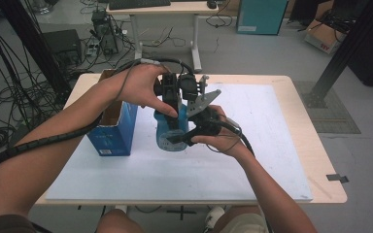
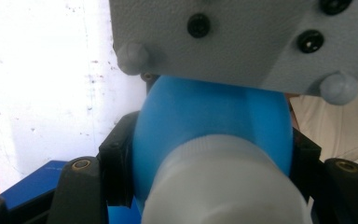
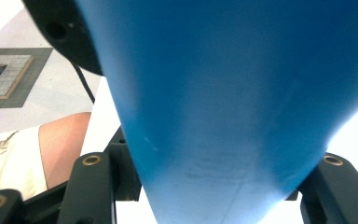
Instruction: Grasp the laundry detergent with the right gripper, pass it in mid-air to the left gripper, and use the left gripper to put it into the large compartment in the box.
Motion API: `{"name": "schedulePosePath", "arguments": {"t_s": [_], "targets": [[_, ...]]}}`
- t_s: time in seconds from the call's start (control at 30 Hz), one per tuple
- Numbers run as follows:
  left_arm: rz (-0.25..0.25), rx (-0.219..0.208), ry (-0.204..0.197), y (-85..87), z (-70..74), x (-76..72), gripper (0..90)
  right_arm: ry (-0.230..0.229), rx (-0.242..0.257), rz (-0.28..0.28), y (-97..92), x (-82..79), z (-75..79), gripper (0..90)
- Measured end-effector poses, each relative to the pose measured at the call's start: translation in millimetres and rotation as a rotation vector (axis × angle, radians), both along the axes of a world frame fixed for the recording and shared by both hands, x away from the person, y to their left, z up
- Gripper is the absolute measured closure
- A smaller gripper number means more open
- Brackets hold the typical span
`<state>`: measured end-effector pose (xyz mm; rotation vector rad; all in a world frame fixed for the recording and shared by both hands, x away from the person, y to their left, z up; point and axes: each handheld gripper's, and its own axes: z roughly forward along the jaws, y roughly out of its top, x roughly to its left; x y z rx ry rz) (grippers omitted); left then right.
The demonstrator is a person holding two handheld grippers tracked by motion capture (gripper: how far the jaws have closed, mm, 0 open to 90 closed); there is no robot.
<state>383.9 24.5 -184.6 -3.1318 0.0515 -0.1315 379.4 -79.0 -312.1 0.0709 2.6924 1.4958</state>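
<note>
The blue bottle [image 1: 171, 131] stands upright on the white worktop [image 1: 252, 145] just right of the blue box [image 1: 114, 131], and with both tools already clamped on it the work looks to be at the cap-turning stage, the white cap [image 2: 223, 186] seemingly not yet off. The left hand-held gripper [image 1: 174, 104] comes down from above, its jaws pinching the bottle near the cap. The right hand-held gripper [image 1: 187, 137] pinches the bottle's lower body from the side away from the box, jaws pressed against the blue wall.
</note>
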Motion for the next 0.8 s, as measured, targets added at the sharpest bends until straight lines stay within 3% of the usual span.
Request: {"name": "schedulePosePath", "arguments": {"t_s": [0.23, 0.3, 0.33, 0.8], "targets": [[0.011, 0.005, 0.004, -0.3, -2.0, 1.1, 37.0, 0.004, 0.001, 0.005, -0.1, 1.5, -2.1, 41.6], [0.007, 0.008, 0.002, -0.1, -2.0, 1.6, 37.0, -0.033, 0.017, 0.0, 0.8, 3.9, -2.4, 41.5], [0.008, 0.01, 0.001, 0.0, -1.7, 1.9, 37.0, 0.0, 0.001, 0.004, 0.3, 2.2, -2.3, 41.5], [0.009, 0.01, 0.019, 2.5, -3.9, 4.7, 37.1, 0.013, 0.002, 0.007, 2.8, 3.7, -4.5, 41.0]]}}
